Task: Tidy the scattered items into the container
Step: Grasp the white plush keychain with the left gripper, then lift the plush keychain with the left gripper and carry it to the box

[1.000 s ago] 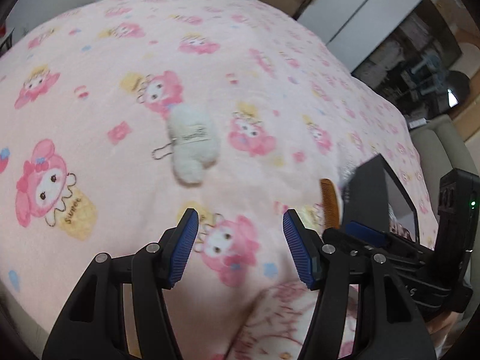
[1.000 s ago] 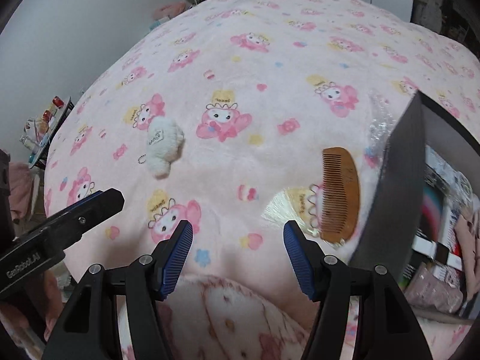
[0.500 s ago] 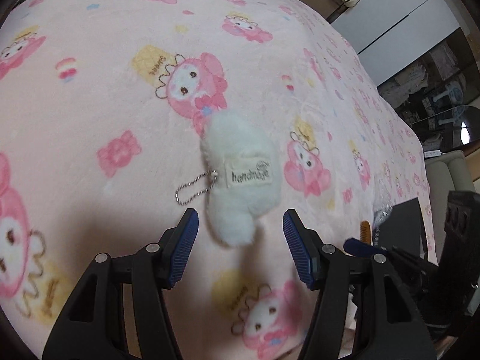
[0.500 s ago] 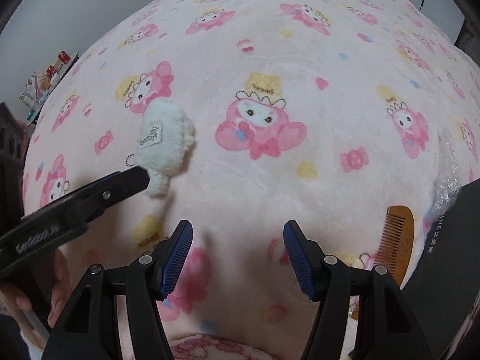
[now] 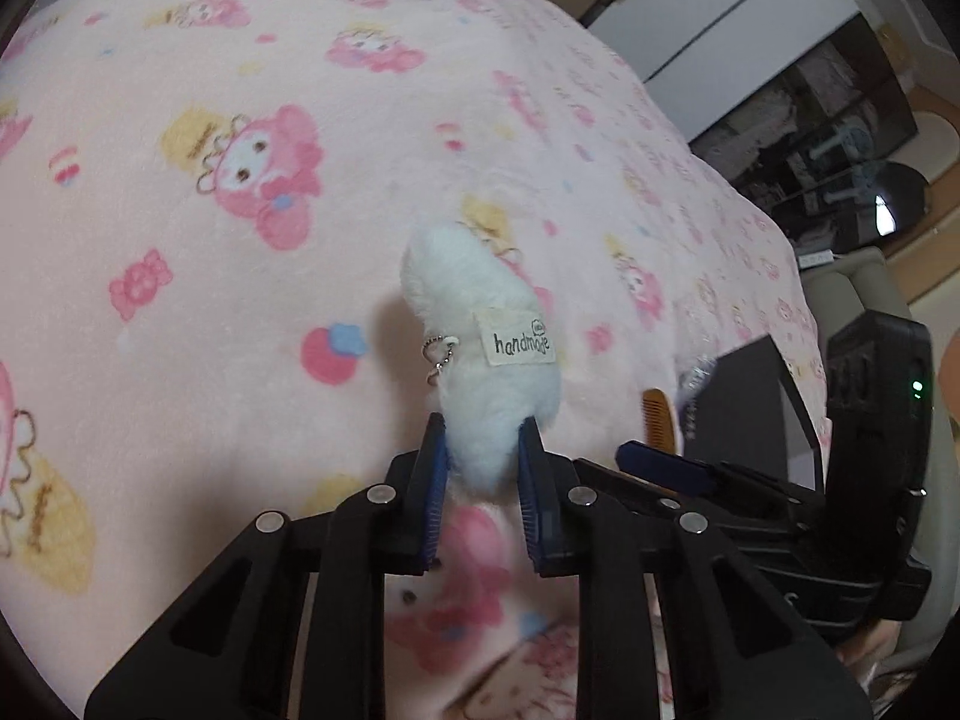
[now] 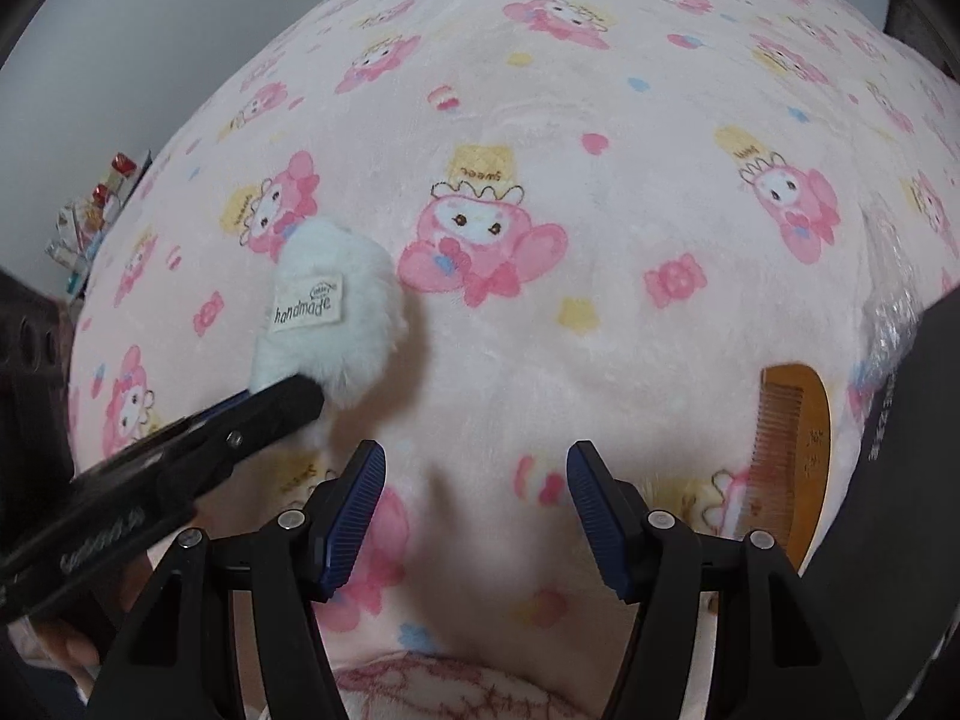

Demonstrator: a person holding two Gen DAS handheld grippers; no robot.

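Note:
My left gripper (image 5: pixel 480 450) is shut on the lower end of a white fluffy plush keychain (image 5: pixel 480 324) with a "handmade" label and a small ball chain; it holds the plush just above the pink blanket. The plush also shows in the right wrist view (image 6: pixel 336 312), pinched by the left gripper's dark finger (image 6: pixel 264 408). My right gripper (image 6: pixel 477 480) is open and empty over the blanket. A brown wooden comb (image 6: pixel 792 450) lies to its right, beside the black container (image 6: pixel 900 480). The comb (image 5: pixel 660 423) and container (image 5: pixel 744 396) also show in the left wrist view.
A pink cartoon-print blanket (image 6: pixel 600 120) covers the bed. Crinkled clear plastic (image 6: pixel 894 312) lies by the container's far edge. A shelf with small items (image 6: pixel 96 210) stands off the bed's left side. Cabinets and a dark shelf (image 5: pixel 810 120) stand beyond the bed.
My left gripper moved in on the plush keychain, closed on its lower end and lifted it. My right gripper moved forward over the blanket and stayed open.

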